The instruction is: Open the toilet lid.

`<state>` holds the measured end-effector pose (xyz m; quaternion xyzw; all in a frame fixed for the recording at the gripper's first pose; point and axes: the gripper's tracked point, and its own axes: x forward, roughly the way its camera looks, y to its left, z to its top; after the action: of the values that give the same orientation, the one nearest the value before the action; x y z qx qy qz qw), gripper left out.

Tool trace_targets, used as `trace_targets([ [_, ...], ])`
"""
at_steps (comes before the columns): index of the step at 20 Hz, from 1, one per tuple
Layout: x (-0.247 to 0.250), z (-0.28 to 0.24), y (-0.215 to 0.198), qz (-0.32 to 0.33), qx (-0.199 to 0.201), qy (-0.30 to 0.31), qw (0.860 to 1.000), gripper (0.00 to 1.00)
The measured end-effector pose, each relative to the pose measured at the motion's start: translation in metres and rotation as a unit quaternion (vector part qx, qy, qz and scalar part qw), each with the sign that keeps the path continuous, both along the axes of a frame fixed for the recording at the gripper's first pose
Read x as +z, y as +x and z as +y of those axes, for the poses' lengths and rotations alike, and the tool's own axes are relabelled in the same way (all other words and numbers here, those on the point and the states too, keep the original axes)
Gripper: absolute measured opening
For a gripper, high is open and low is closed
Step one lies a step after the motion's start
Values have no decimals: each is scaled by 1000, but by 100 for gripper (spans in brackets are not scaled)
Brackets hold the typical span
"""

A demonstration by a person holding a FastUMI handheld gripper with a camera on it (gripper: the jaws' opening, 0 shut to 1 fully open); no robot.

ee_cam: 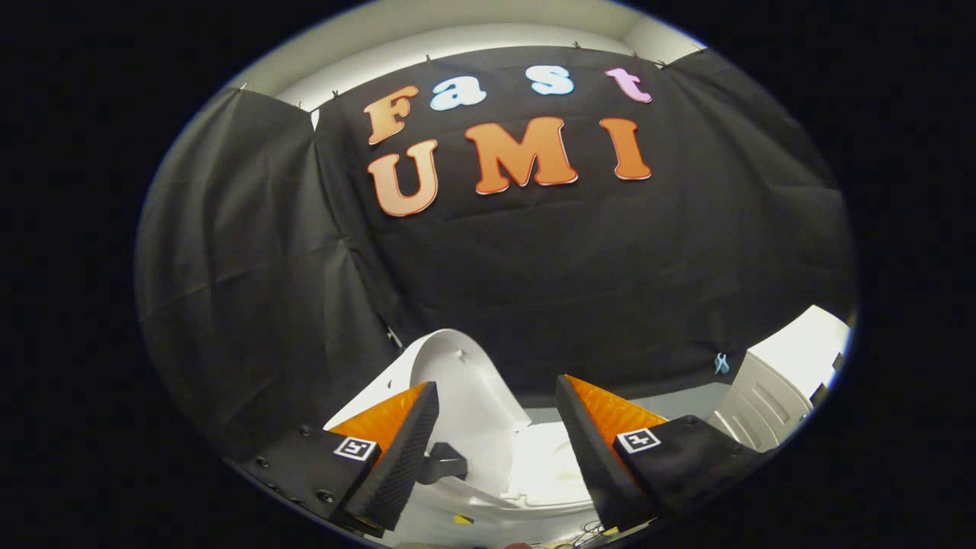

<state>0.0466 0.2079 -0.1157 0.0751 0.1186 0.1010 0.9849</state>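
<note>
The white toilet lid (457,381) stands raised, tilted up just ahead of my left finger, its underside facing toward the fingers. Below and between the fingers lies the white toilet body (545,473) with its seat area. My gripper (496,412) is open, the two fingers wide apart with nothing pressed between them. The left finger (404,457) sits close beside the raised lid's edge; I cannot tell if it touches. A small dark part (444,462) shows next to that finger, low against the lid.
Black cloth walls close the booth behind and to the left. A white ribbed cabinet-like unit (778,389) stands to the right of the right finger. A pale strip of floor (671,400) runs along the foot of the back wall.
</note>
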Motion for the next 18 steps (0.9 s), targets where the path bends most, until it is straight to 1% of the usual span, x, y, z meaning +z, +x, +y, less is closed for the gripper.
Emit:
trace_targets([
  [3, 28, -35, 1, -22, -24, -2, 999, 99],
  [8, 70, -79, -12, -61, -64, -41, 995, 99],
  [11, 84, -89, -17, -73, -69, -49, 994, 99],
  [18, 82, -100, -21, -71, -75, -58, 993, 99],
])
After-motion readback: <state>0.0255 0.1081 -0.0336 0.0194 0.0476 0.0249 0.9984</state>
